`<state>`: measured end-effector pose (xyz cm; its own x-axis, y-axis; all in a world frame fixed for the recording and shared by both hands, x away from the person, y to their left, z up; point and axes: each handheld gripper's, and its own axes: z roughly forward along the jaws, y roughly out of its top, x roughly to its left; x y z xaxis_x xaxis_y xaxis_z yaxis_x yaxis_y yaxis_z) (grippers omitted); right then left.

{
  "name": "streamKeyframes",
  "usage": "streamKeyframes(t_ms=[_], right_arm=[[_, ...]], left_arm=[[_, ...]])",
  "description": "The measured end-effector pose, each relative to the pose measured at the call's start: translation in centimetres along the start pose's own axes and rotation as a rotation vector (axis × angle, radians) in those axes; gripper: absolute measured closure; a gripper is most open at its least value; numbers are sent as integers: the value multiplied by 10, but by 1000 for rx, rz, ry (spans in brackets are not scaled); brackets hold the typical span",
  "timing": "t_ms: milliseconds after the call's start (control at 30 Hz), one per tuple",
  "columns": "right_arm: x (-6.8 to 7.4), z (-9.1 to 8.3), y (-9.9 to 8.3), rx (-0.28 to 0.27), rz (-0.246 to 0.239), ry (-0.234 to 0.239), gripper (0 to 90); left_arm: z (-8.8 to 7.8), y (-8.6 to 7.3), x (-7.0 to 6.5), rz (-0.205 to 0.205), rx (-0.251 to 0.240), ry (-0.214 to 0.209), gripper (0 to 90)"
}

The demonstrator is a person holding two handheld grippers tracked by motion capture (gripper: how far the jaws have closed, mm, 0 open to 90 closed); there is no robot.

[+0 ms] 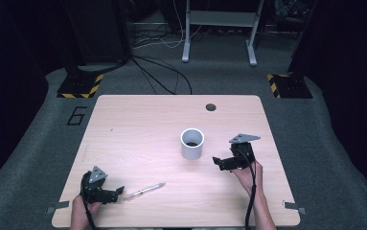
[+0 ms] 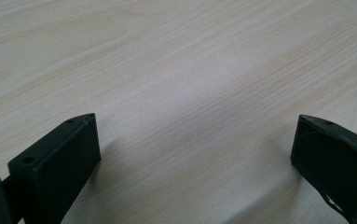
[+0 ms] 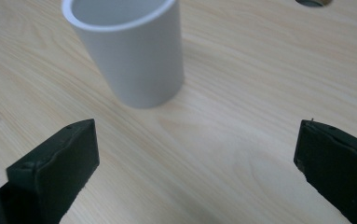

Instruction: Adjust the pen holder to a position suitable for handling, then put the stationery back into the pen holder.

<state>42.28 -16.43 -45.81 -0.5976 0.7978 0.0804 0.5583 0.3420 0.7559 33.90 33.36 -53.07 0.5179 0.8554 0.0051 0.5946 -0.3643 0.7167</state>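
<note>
Wooden bench [image 1: 138, 139] with upright white cup [image 1: 192, 143] and pen [image 1: 145, 190]. Left gripper [image 1: 116, 191] and right gripper [image 1: 217, 162]: jaws wide, empty.

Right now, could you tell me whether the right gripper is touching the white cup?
Apart. In the right gripper view, bare table shows between the open jaws of the right gripper and the white cup ahead; the high view shows the same gap.

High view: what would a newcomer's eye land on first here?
A white cup stands upright near the middle of the wooden table. A pen lies near the front edge, just right of the left gripper. The right gripper, open like the left, points at the cup from its right.
</note>
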Motion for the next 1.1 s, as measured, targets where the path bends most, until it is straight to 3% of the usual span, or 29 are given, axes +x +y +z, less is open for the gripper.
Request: streamKeyframes(t_ms=[267, 533, 667, 767, 800, 833, 867, 933, 1000, 1100], right_arm=[[-16, -18, -44, 4, 82, -78, 0], [-27, -26, -95, 62, 134, -179, 0], [-31, -26, -107, 72, 157, -198, 0], [-32, -29, -113, 53, 135, -226, 0], [-31, -29, -113, 48, 146, -228, 0], [-33, -29, -114, 58, 122, -236, 0], [-33, -28, -114, 63, 108, -249, 0], [-32, -28, -115, 42, 121, -246, 0], [-32, -28, -115, 43, 122, -245, 0], [-32, -28, -115, 42, 118, -248, 0]], left_arm=[[0, 0, 0, 1, 1, 0, 12], [1, 0, 0, 4, -11, 3, 9], [2, 2, 3, 26, 7, -19, 3], [2, 4, 4, 56, 13, -38, 5], [1, 5, 5, 87, 32, -46, 4], [1, 6, 4, 86, 30, -39, 2], [-1, 7, 5, 113, 52, -29, 1], [-6, 9, 5, 110, 39, -28, 2], [-12, 11, 7, 69, -6, -42, 2], [-20, 17, 7, 76, -27, -36, 2]])
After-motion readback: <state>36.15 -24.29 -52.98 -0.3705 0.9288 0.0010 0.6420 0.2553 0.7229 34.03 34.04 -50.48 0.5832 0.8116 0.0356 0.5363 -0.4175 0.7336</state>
